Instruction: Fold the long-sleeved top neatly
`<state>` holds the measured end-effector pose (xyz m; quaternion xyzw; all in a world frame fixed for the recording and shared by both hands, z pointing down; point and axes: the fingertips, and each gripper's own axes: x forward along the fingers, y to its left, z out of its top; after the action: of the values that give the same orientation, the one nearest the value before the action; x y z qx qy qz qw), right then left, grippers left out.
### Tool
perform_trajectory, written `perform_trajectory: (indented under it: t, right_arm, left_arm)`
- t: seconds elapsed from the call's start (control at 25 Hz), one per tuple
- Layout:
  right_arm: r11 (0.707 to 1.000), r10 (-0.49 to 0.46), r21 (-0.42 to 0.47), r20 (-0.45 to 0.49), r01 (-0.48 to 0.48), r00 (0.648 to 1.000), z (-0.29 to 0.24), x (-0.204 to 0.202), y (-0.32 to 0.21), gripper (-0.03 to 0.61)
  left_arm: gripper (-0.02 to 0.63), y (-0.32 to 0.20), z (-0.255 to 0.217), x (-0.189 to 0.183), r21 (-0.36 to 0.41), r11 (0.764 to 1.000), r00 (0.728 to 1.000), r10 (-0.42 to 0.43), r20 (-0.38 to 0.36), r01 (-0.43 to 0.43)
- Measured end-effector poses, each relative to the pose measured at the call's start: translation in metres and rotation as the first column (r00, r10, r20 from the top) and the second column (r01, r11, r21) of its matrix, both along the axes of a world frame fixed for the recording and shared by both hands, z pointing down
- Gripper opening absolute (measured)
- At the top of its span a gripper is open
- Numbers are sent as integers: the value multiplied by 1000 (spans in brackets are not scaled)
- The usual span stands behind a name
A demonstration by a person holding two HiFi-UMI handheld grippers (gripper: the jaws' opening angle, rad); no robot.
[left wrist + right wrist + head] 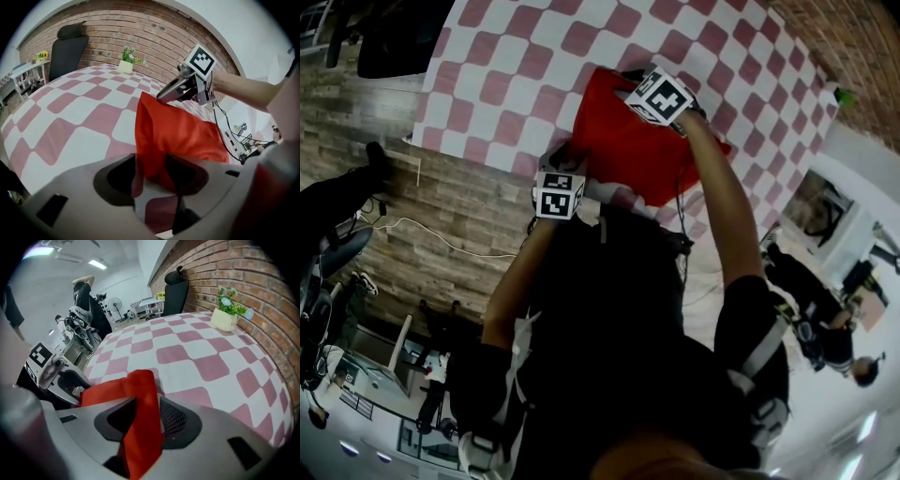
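Left gripper [152, 180] at red top [628, 150] 8 o'clock edge, right gripper [145, 423] at 1 o'clock. Both jaws spread, fabric between, unpinched.

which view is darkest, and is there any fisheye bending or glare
Head view is darkest: the person's torso is near black, though the red top reads clearly. Left gripper view bends the brick wall into an arc. Right gripper view has glare from a ceiling light, corners black.

No words, numbers or brand names can be read anywhere. Only black and white square patterns are seen on the left white cube [558, 195] and the right white cube [659, 97].
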<state>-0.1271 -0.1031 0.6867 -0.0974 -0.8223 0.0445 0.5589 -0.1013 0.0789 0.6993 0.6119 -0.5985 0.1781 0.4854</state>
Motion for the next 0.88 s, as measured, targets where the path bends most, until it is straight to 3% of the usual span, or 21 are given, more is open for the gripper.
perform_trajectory:
  t: [0.32, 0.48, 0.64, 0.88]
  right_arm:
    - [999, -42, -18, -51, 41, 998, 20, 0, 1, 133]
    - [999, -33, -11, -52, 33, 998, 21, -1, -4, 86]
    - [1000, 2, 9, -39, -2, 999, 20, -1, -11, 34]
    - [998, 54, -30, -6, -55, 998, 19, 2, -15, 21]
  left_arm:
    - [169, -1, 4, 3, -6, 1000, 1000, 15, -27, -15]
    - [68, -2, 4, 4, -1, 1000, 997, 12, -74, -12]
    - [51, -4, 1, 2, 7, 999, 996, 41, -84, -40]
    - [40, -8, -3, -5, 17, 991, 985, 133, -106, -132]
